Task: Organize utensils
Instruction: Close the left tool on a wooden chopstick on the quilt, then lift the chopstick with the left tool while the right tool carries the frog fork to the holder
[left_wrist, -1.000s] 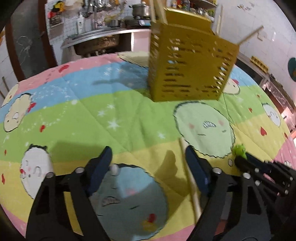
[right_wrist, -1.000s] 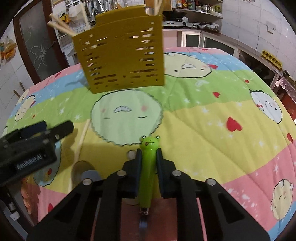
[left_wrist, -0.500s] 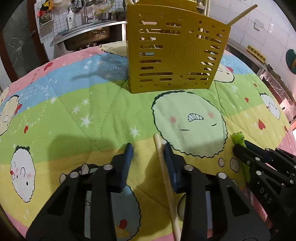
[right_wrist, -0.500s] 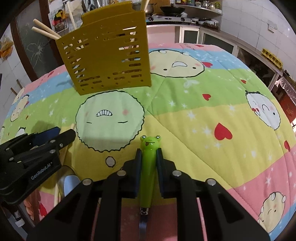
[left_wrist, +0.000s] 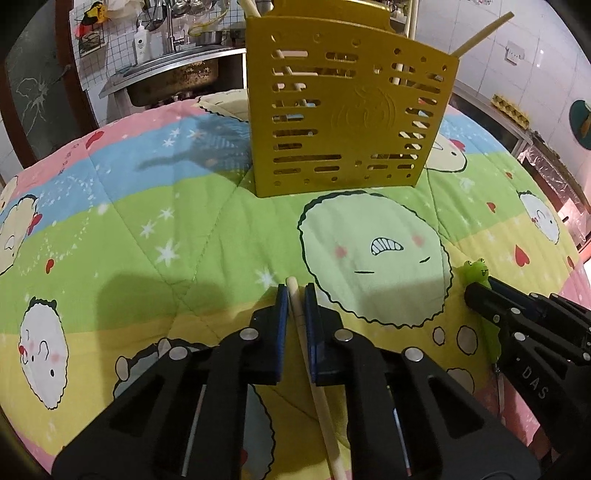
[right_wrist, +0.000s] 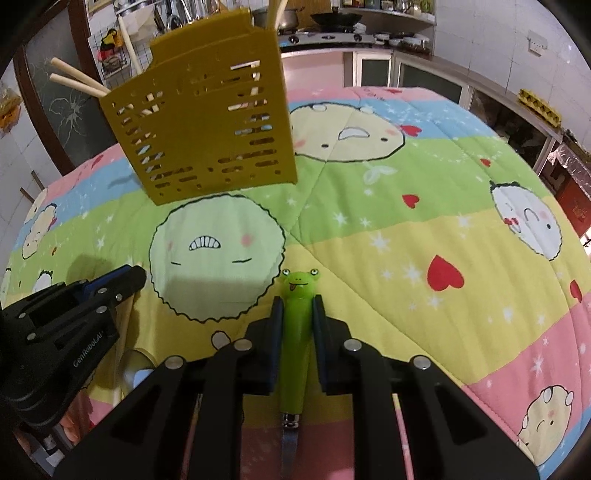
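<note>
While both tools sit low over the quilted cartoon-print cloth (left_wrist: 207, 221) on the tabletop, left tool (left_wrist: 295, 295) is clamped tight on a pale wooden chopstick (left_wrist: 321, 406); the stick lies between the blue pads, tip poking just past them toward 12 o'clock, the rest trailing back to 6 under the tool. Right tool (right_wrist: 297, 306), narrow gap, pads pressed on the green frog-headed plastic handle (right_wrist: 295, 332) of a utensil; frog head sticks out ahead at 12, a metal shank (right_wrist: 288, 443) runs back toward 6, its end hidden. The two tools are near each other, side by side. Further out at 12, yellow perforated plastic utensil holder (left_wrist: 351, 122) stands upright on the cloth, well apart from both tools, with several more wooden chopsticks (right_wrist: 77, 79) leaning out its top.
</note>
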